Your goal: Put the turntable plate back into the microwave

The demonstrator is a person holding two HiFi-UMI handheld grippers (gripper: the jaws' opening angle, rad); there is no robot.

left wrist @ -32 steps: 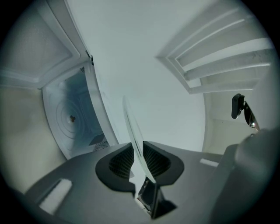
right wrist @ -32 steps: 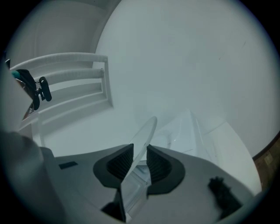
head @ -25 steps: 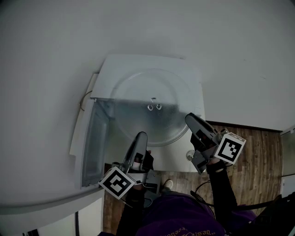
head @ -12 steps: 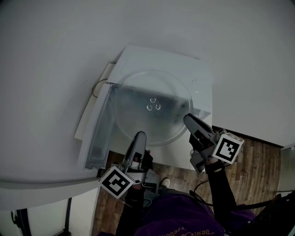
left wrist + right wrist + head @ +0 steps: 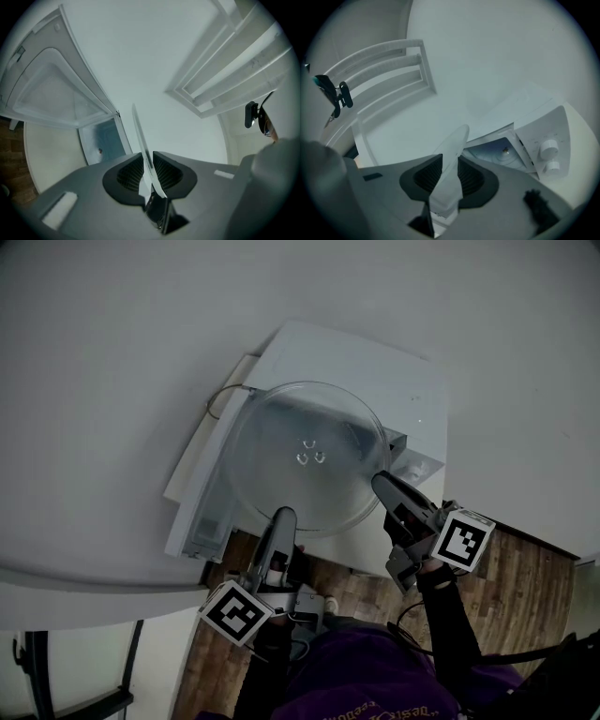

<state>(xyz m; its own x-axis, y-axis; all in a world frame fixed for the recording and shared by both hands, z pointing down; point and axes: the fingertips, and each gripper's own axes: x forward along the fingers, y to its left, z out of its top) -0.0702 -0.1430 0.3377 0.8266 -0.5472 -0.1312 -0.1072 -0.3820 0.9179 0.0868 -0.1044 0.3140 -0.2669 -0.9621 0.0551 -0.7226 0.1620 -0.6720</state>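
head view: the turntable plate (image 5: 305,456) sits in the middle of the frame, carried about level in the air. it overlaps the white microwave (image 5: 375,357) in the picture but is not yet inside. the door (image 5: 200,512) hangs open at left of centre. the left gripper (image 5: 284,517) grips the near rim at lower centre. the right gripper (image 5: 382,484) grips the rim at centre right, well apart from the left one.

left gripper view: the plate's rim runs edge-on up from lower centre, and both ribbed pads are closed against it. the open door fills the upper left. the cavity (image 5: 104,140) shows at left of centre.

right gripper view: the rim again stands edge-on between the pads, and the jaws are clamped on it. the cavity opening and the knobs (image 5: 548,154) lie at right of centre.

handling, as i judge it: clear glass, stiff, fairly heavy for so thin a rim, smooth and likely to slip, and brittle against metal edges. i take hold only at the rim, at two points set well apart as now. i keep it level and keep the far edge off the door frame.
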